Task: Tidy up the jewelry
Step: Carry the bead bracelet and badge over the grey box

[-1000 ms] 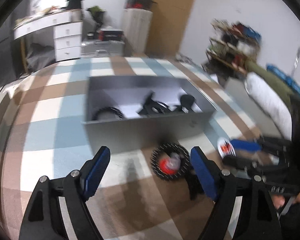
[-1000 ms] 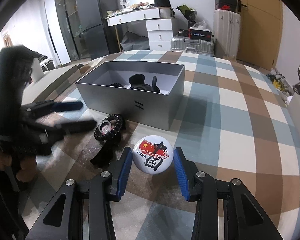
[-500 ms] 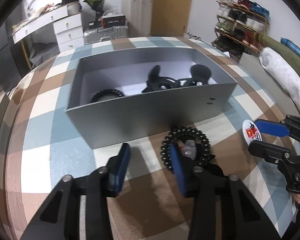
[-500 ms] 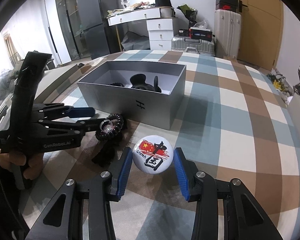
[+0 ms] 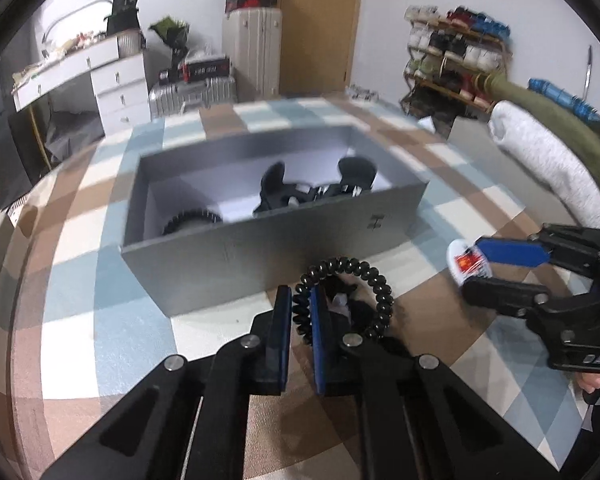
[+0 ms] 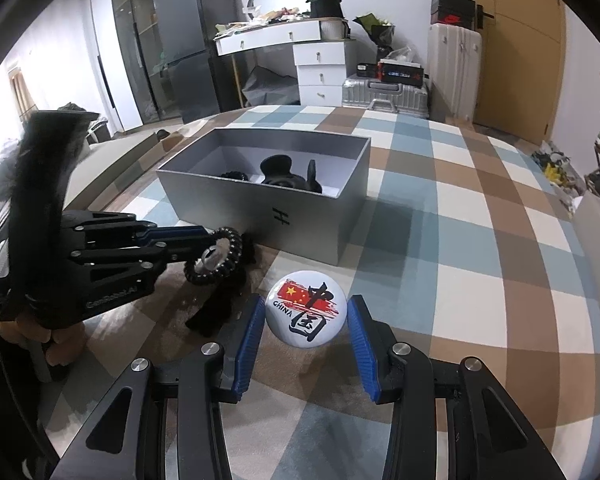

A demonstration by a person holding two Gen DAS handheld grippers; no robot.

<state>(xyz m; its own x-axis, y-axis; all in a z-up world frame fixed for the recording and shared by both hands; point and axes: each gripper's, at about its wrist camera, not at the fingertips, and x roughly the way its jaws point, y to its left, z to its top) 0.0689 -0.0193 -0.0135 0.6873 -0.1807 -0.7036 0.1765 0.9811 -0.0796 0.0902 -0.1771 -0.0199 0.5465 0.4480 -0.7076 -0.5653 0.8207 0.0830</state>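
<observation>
Left wrist view: the black coiled hair tie (image 5: pixel 342 294) sits in front of the gray box (image 5: pixel 260 258), its near loop clenched in my left gripper (image 5: pixel 300 316). My right gripper (image 6: pixel 307 318) grasps the round badge (image 6: pixel 307 309) by its edges, just above the checkered rug (image 6: pixel 480 264), beside the box.

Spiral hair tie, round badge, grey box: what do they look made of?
Spiral hair tie: glossy black coiled plastic, probably; highlights on each coil. It sits pinched in the left tool.
Round badge: smooth domed face with a glossy printed flag, likely metal-backed; the back is hidden. It sits between the right tool pads.
Grey box: matte rigid cardboard, likely; thin straight walls, white inside.
</observation>
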